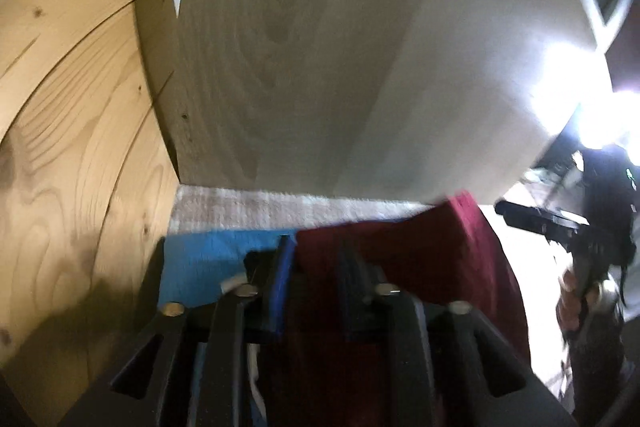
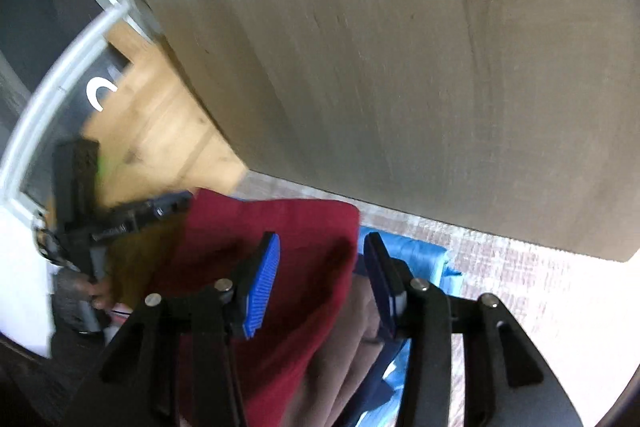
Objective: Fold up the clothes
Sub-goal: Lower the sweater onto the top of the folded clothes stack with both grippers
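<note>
Against a pale wooden panel, on a whitish woven cloth surface, the left gripper has its jaws clamped on a dark red garment lifted over a blue garment. The right gripper holds its jaws apart around the red garment's edge, its blue pads not visibly pressing the fabric.
</note>
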Tool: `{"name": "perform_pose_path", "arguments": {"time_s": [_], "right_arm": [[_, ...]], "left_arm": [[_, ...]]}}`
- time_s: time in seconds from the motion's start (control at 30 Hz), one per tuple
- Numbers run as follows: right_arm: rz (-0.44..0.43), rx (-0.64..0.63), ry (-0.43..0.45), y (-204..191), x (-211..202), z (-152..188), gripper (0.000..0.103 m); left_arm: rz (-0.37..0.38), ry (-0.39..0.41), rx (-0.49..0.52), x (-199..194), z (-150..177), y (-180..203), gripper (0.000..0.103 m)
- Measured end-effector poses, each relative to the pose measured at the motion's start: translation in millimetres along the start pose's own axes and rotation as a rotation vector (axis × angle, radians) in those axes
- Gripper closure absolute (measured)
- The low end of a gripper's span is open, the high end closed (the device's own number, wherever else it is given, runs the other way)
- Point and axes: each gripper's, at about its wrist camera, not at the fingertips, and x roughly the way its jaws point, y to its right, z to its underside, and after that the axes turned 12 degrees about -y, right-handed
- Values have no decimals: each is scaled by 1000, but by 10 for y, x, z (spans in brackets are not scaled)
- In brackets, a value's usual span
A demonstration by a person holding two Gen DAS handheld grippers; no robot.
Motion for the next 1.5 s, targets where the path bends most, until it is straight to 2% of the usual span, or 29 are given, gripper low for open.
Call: {"name": "perform_pose_path", "arguments": {"time_s": [0.1, 0.3, 0.37, 0.4, 0.43, 0.47, 0.5, 0.57, 0.67, 0.77, 0.83, 0.9, 0.93, 0.97, 1.0, 1.03, 1.1, 1.2, 1.27, 1.3, 1.4, 1.5], "right_arm": [[-17, -30, -14, 9, -74, 79, 58], [-21, -20, -68, 42, 147, 80, 58], [-14, -22, -64, 41, 198, 72, 58], [-18, -31, -54, 33, 196, 70, 58], [-24, -42, -36, 24, 173, 80, 59], [-29, -47, -26, 17, 145, 93, 64], [-33, -49, -16, 15, 114, 105, 70], [-47, -40, -3, 40, 42, 121, 73], [-70, -20, 14, 74, 3, 126, 84], [-91, -2, 25, 100, -7, 114, 90], [-54, 1, 26, 113, 31, 97, 91], [-15, 6, 20, 133, 82, 80, 92], [14, 16, -7, 167, 160, 72, 92], [38, 9, -27, 169, 220, 76, 92], [61, 2, -43, 166, 262, 80, 91], [79, -3, -40, 145, 239, 86, 90], [112, -10, -29, 106, 173, 99, 78], [96, 11, 34, 65, -170, 209, 78], [75, -32, 37, -82, -402, 459, 77], [65, -54, 39, -155, -518, 584, 72], [19, -72, 4, -337, -652, 1064, 58], [-34, -53, -49, -430, -641, 1495, 58]], "left_arm": [[38, -12, -13, 10, 99, -59, 59], [69, -71, -46, 260, -13, -117, 59], [74, -53, -42, 252, -22, -126, 66], [79, -39, -43, 235, -16, -132, 76], [97, -26, -40, 201, -6, -157, 92], [116, -13, -37, 175, 7, -181, 97], [135, -1, -35, 150, 20, -204, 97], [117, 26, -28, 79, 39, -201, 98], [90, 66, -13, -52, 34, -172, 99], [53, 108, 8, -177, -22, -121, 99], [20, 130, 34, -212, -86, -73, 99], [-21, 87, 36, -16, -173, -110, 99], [-35, 35, 27, 154, -194, -159, 99], [-49, -18, 18, 325, -215, -208, 99], [-54, -34, 12, 406, -194, -231, 99], [-71, -22, 8, 344, -187, -233, 98], [-104, 3, 0, 216, -174, -236, 97], [-182, 58, -7, -100, -123, -226, 98], [-165, 118, -9, -442, 49, -203, 98], [-156, 144, -5, -600, 191, -171, 98], [-96, 149, 15, -792, 571, -86, 98], [-3, 113, 48, -795, 1018, 64, 98]]}}
